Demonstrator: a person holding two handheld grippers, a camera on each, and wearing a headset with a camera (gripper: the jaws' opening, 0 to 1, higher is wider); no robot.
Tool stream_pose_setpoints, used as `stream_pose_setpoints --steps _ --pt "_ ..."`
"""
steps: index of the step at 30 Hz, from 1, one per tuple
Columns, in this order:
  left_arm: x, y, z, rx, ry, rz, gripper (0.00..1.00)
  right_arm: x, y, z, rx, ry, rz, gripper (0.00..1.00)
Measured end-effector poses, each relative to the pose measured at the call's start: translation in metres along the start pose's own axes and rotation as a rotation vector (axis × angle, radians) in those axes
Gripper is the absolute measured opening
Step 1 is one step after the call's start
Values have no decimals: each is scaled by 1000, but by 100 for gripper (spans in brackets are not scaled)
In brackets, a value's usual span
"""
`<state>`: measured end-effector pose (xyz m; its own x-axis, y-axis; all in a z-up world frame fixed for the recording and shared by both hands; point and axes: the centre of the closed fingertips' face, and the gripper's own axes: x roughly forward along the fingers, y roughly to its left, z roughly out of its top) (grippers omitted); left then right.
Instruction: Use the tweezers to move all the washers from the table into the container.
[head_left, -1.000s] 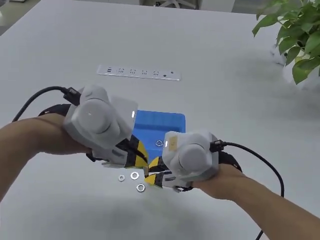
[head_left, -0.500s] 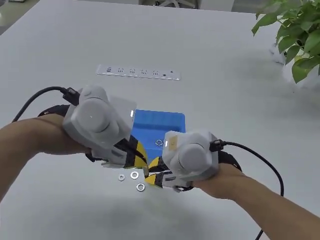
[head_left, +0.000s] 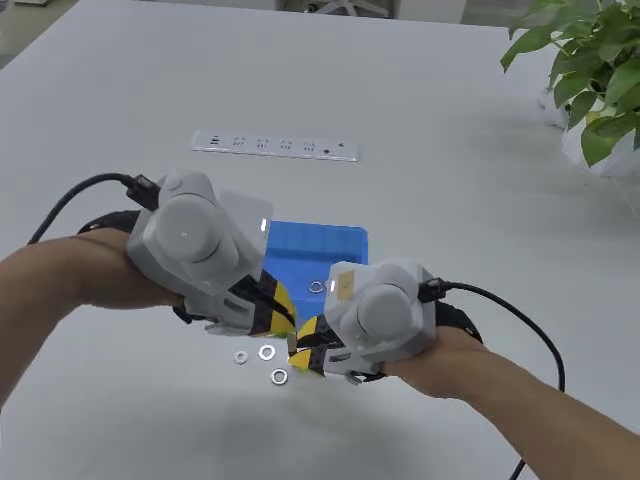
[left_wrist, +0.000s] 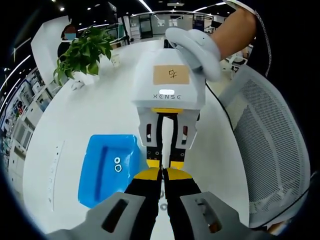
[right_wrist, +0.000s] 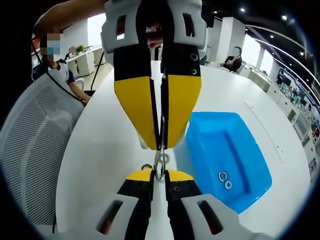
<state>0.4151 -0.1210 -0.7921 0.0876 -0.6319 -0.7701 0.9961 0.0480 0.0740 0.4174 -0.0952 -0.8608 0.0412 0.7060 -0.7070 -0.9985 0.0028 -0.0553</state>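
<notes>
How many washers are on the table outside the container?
3: left washer, middle washer beside it, near washer closest to the person; others may be hidden.

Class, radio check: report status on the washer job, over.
Left gripper and right gripper shut on tweezers, nose to nose. Two washers in container; three more on table. Path to container looks open.

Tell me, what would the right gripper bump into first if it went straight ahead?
Most likely the left gripper: its yellow jaws point back at it, almost tip to tip, with the thin tweezers between them.
</notes>
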Motion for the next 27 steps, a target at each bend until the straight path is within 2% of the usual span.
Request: stream_pose_setpoints --steps 5,16,27 --pt "2 0 2 2 -3 -3 6 -1 0 -1 5 3 0 10" --pt "0 0 -2 9 16 -8 6 -1 2 0 6 -1 3 10" --pt "-7 1 4 8 8 4 6 -8 1 7 -16 2 -1 10"
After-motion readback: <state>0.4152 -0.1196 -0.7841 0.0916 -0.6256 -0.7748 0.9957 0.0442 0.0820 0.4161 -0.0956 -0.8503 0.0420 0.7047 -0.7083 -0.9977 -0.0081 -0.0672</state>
